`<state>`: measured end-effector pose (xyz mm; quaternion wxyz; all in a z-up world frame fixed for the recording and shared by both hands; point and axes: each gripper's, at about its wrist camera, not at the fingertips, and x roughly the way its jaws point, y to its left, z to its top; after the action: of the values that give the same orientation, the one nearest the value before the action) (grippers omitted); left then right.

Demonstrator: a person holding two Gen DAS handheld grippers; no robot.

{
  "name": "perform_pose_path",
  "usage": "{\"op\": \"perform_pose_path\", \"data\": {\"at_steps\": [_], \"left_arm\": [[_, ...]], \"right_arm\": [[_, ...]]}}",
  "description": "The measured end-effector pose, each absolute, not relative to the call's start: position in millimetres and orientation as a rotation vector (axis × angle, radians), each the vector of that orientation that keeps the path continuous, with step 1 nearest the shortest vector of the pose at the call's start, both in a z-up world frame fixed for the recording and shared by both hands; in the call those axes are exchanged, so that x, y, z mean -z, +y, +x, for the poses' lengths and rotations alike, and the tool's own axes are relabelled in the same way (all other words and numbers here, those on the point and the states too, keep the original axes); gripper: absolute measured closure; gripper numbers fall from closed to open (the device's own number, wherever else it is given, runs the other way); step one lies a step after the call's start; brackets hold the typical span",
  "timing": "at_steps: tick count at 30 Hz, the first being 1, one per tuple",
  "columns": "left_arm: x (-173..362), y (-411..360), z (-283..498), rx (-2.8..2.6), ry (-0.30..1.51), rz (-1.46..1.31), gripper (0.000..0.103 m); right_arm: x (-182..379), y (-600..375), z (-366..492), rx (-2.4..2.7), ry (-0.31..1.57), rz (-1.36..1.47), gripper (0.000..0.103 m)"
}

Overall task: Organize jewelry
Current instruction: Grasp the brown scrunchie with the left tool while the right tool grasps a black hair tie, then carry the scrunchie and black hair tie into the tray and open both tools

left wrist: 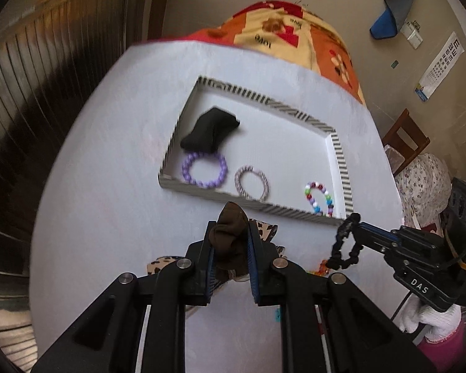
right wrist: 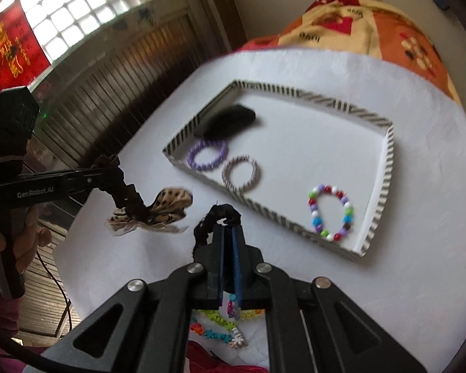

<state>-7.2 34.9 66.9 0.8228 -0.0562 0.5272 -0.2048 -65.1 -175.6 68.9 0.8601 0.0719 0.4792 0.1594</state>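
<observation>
Meanwhile, left fingers (right wrist: 108, 174) clench the brown scrunchie (right wrist: 130, 199), leopard bow (right wrist: 167, 208) trailing rightward; right fingers (right wrist: 228, 217) clench the black scrunchie (right wrist: 208, 220).

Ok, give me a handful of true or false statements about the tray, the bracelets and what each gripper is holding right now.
1. The striped tray holds three bead bracelets. True: purple bracelet, striped bracelet and multicolored bracelet.
2. The left gripper is open. False: it is shut on a brown scrunchie with a leopard bow.
3. The right gripper pinches a black scrunchie. True.
4. The black pouch lies outside the tray. False: it lies inside, beside the purple bracelet.
5. The multicolored bracelet touches the purple one. False: they lie apart.
</observation>
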Motion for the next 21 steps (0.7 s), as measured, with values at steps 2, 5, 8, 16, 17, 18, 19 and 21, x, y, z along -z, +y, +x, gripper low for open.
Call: {"op": "perform_pose_path", "data": {"at_steps": [2, 5, 8, 16, 17, 18, 19, 21], "left_arm": [[-73.5, 32.4, -4.7, 0.441, 1.104, -0.113, 0.094], [-83.9, 23.8, 1.6, 0.444, 1.082, -0.093, 0.094], [-90.5, 12.7, 9.4, 0.448, 1.065, -0.069, 0.094], [-97.3, -21.1, 35.6, 0.471, 1.05, -0.007, 0.094], [-97.7, -24.8, 39.0, 0.473, 1.049, -0.001, 0.094], [-97.8, -30.0, 43.7, 0.476, 1.049, 0.008, 0.094], [-98.3, -33.3, 46.5, 0.478, 1.049, 0.012, 0.094], [-98.3, -41.7, 54.2, 0.484, 1.049, 0.021, 0.094]], "right_arm": [[-75.2, -177.8, -65.6, -0.328, 0.99, 0.15, 0.098], [-82.7, -181.0, -61.5, -0.315, 0.971, 0.149, 0.098], [-87.3, -188.2, -58.5, -0.294, 0.965, 0.147, 0.098], [-88.5, -204.8, -46.8, -0.257, 0.96, 0.152, 0.098], [-88.4, -207.0, -45.0, -0.252, 0.96, 0.152, 0.098], [-88.3, -209.2, -43.3, -0.246, 0.959, 0.153, 0.098], [-88.5, -211.6, -41.2, -0.24, 0.957, 0.152, 0.098], [-89.2, -217.1, -36.2, -0.228, 0.953, 0.154, 0.098]]}}
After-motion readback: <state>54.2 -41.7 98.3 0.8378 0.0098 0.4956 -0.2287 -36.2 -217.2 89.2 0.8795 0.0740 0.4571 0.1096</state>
